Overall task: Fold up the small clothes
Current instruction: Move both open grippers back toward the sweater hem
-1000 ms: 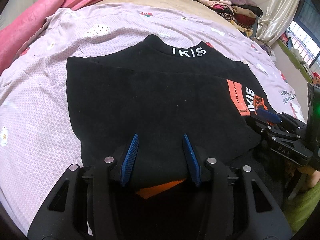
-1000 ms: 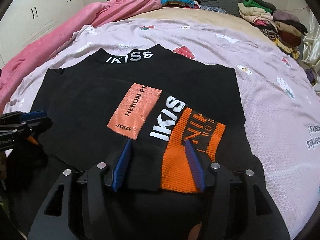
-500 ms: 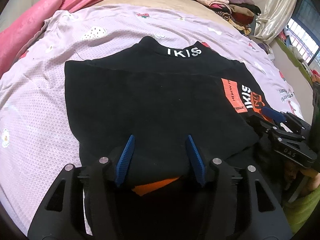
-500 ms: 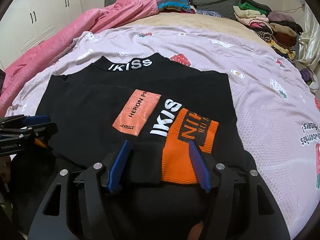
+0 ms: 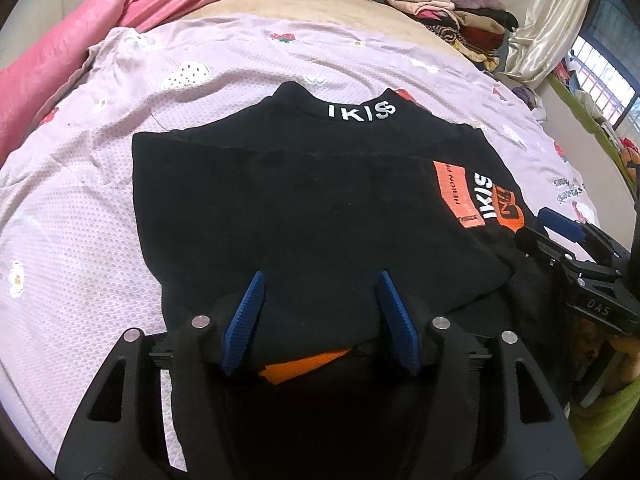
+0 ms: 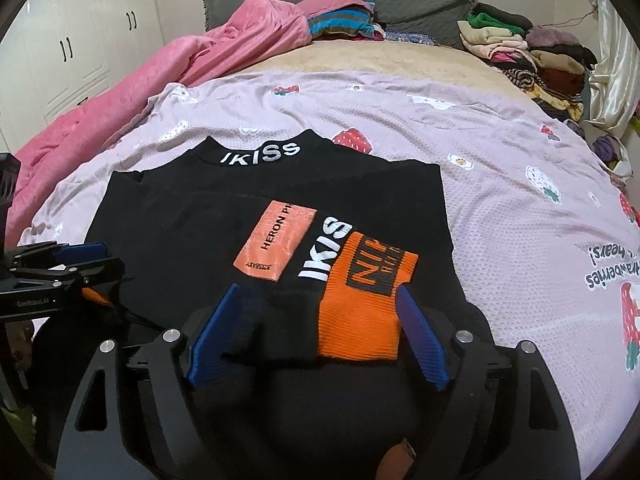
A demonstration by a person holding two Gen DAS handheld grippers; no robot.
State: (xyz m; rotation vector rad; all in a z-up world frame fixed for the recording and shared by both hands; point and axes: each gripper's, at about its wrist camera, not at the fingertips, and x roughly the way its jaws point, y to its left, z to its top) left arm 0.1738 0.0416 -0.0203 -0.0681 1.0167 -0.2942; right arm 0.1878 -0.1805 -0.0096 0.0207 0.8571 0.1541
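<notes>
A black sweater (image 5: 304, 208) with white IKISS lettering on the collar lies flat on the bed, sleeves folded in across its front. It also shows in the right wrist view (image 6: 192, 236), with an orange patch and an orange cuff (image 6: 360, 312). My left gripper (image 5: 320, 292) is open, jaws wide apart, astride the near left hem. My right gripper (image 6: 316, 312) is open, jaws either side of the orange cuff at the near right hem. Each gripper shows in the other's view, the right one (image 5: 560, 232) and the left one (image 6: 80, 264).
A lilac strawberry-print sheet (image 6: 520, 208) covers the bed. A pink blanket (image 6: 160, 80) lies along the left. Stacks of folded clothes (image 6: 520, 48) sit at the far right by the headboard. White cupboards (image 6: 60, 40) stand at the left.
Both grippers have drawn back toward the near hem and risen a little, their jaws spread slightly wider. The sweater has not moved.
</notes>
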